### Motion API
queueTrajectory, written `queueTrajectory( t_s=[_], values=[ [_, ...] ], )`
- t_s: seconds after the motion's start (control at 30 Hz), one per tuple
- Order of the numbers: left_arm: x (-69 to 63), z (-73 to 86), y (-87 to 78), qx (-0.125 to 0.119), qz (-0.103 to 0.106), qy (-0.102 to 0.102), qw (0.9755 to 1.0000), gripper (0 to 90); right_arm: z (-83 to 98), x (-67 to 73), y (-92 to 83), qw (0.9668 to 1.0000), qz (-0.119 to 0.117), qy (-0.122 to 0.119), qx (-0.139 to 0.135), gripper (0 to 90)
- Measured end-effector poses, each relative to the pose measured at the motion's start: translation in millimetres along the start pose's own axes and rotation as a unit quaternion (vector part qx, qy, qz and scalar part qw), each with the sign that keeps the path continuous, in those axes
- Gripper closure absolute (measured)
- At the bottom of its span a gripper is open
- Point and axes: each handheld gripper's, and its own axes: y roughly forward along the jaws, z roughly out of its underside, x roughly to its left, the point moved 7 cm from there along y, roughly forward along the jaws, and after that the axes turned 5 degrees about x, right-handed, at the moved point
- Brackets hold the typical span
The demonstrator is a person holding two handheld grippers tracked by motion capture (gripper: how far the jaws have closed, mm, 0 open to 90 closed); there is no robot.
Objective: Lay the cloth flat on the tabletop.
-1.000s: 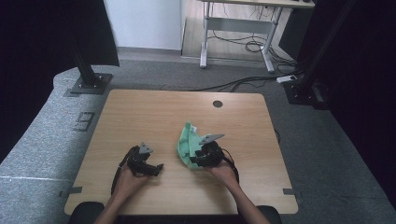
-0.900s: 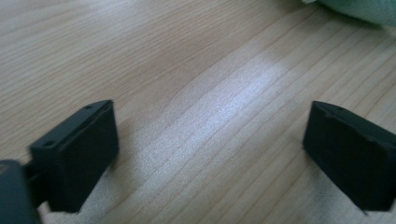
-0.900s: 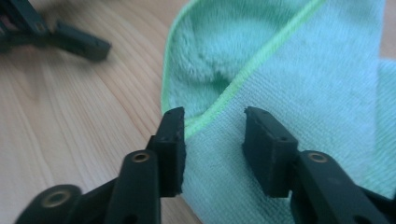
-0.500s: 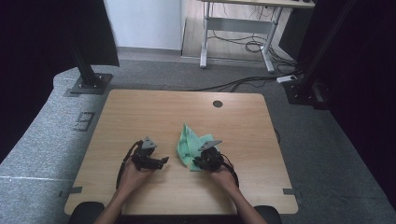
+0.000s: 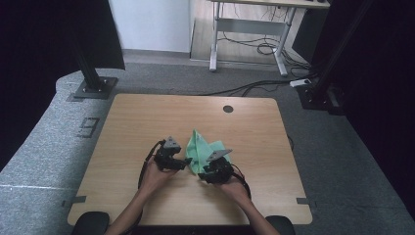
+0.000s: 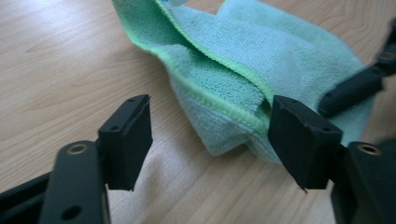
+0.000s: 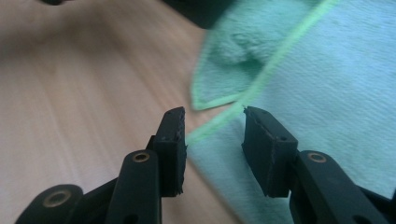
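A light green cloth (image 5: 199,149) lies crumpled and folded on the wooden table (image 5: 122,122), between my two grippers. My left gripper (image 5: 188,161) points right at the cloth's left edge. In the left gripper view its jaws (image 6: 210,126) have just been closing and stand wide, with a folded corner of the cloth (image 6: 224,93) between them, against the right pad only. My right gripper (image 5: 202,172) sits at the cloth's near edge. Its jaws (image 7: 212,126) have just been opening; the cloth's bright green hem (image 7: 261,79) runs through the gap, unpressed.
A round cable hole (image 5: 228,108) lies in the table's far side. Black stand bases (image 5: 93,88) rest on the grey floor beyond the table, with a desk frame and cables (image 5: 254,44) farther back. The right gripper's jaw (image 6: 355,88) shows beyond the cloth.
My left gripper has moved right up to the cloth and its jaws have narrowed. The right gripper has stayed at the cloth's near edge. The cloth's near part has shifted slightly.
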Motion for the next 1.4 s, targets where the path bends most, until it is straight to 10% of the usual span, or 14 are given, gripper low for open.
queueTrajectory(
  t_s=[0.43,1.17,1.4],
  values=[
    [0.4,3.3,6.3,0.015,0.004,0.019,0.9997,82.7,8.1,2.3,3.4,0.9993,0.025,-0.022,0.016,84.8],
    [29.8,-14.6,-67.3,-0.052,0.013,-0.026,0.9982,83.9,-30.0,-65.3,-107.9,0.9871,0.124,0.032,-0.095,85.2],
    [40.1,6.6,-42.1,-0.009,-0.002,-0.03,0.9995,81.5,-9.3,-96.0,-80.0,0.9872,0.129,0.078,-0.052,84.0]
  ],
)
